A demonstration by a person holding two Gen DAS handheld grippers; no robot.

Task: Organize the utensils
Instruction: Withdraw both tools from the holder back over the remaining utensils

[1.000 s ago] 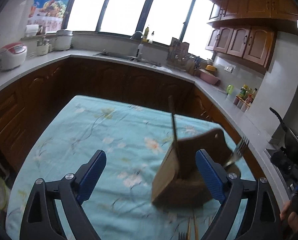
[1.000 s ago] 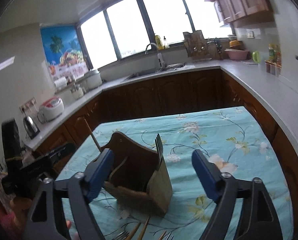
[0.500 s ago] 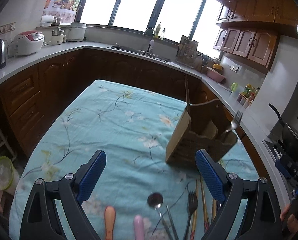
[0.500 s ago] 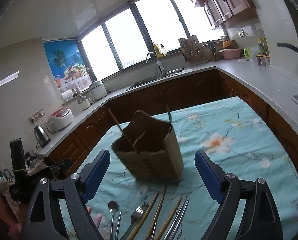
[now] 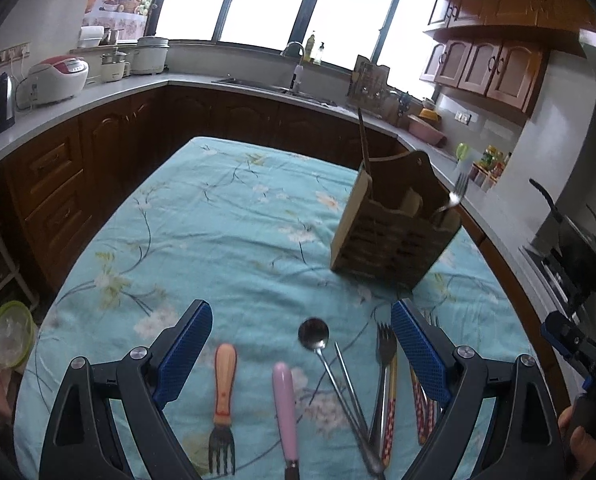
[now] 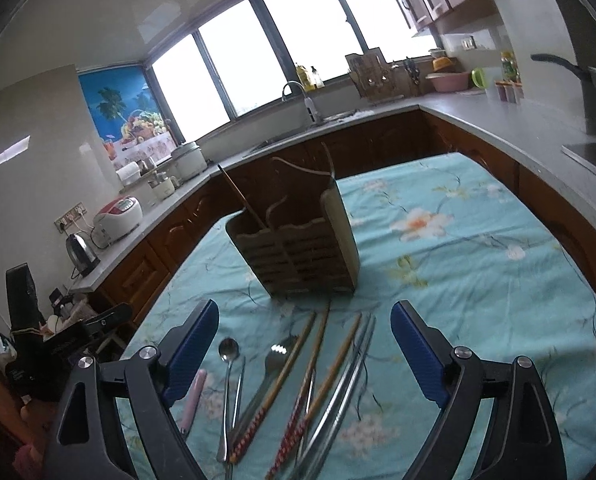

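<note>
A wooden utensil holder (image 5: 393,236) stands on the blue floral tablecloth (image 5: 218,232); a chopstick (image 5: 363,136) and a fork (image 5: 455,194) stick out of it. It also shows in the right wrist view (image 6: 298,248). Loose utensils lie in front of it: an orange-handled fork (image 5: 224,392), a pink-handled utensil (image 5: 286,400), a metal spoon (image 5: 315,336), a steel fork (image 5: 383,360) and several chopsticks (image 6: 298,384). My left gripper (image 5: 301,356) is open above the spoon and handles. My right gripper (image 6: 303,354) is open above the chopsticks.
Dark wood cabinets with a grey countertop (image 5: 98,92) ring the table. A rice cooker (image 5: 58,80) and kettle (image 5: 0,104) stand at the left, a sink (image 5: 258,84) at the back, a black pan (image 5: 577,248) on the stove at the right.
Both grippers have pulled back from the holder toward the table's near edge, bringing the loose utensils into view. Both stay open.
</note>
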